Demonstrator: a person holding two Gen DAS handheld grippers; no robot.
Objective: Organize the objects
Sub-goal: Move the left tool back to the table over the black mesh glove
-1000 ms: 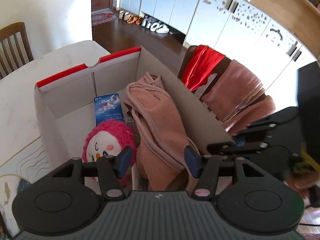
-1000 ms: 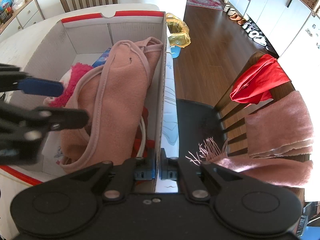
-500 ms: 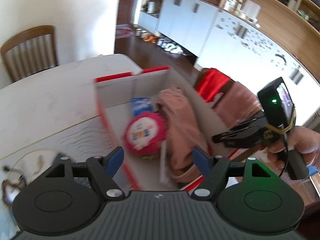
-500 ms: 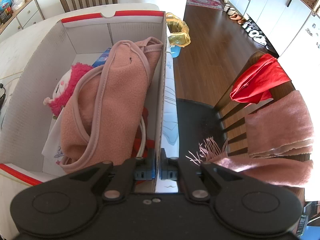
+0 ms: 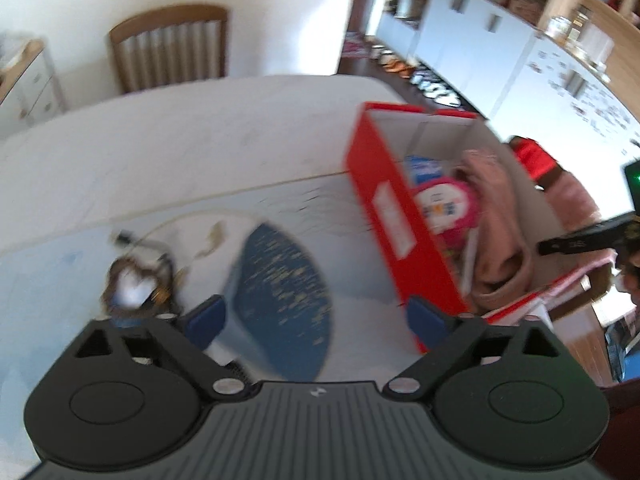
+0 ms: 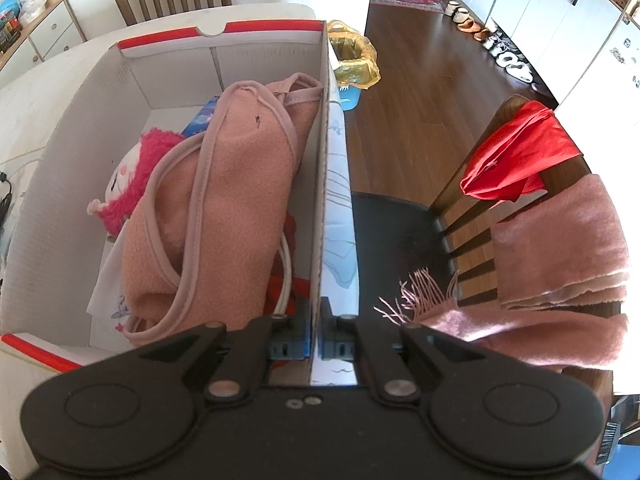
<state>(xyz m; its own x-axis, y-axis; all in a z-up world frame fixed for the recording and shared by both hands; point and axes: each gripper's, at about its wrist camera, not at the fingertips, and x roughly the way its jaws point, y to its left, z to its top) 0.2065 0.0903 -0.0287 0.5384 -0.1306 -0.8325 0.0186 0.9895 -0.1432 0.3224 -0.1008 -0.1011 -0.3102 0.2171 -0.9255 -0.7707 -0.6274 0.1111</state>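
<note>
A red and white cardboard box (image 6: 52, 184) stands on the table and holds a pink fleece garment (image 6: 224, 208), a pink plush toy (image 6: 128, 184) and a blue packet (image 6: 202, 118). My right gripper (image 6: 316, 336) is shut on the box's right wall near its front corner. My left gripper (image 5: 316, 314) hangs to the left of the box (image 5: 384, 208), above the table mat; its jaws are opening wide with nothing between them. A small brown and white object (image 5: 136, 284) with a thin cable lies on the mat, just beyond the left finger. The view is blurred there.
A chair (image 6: 460, 208) on the right carries a red cloth (image 6: 516, 156) and a pink fringed scarf (image 6: 560, 240). A yellow-lined bin (image 6: 354, 60) stands on the floor beyond the box. A wooden chair (image 5: 168, 52) stands at the table's far side.
My left gripper has pulled out of the box and swung left over the mat, its jaws spreading wider. The right gripper and the box have not moved.
</note>
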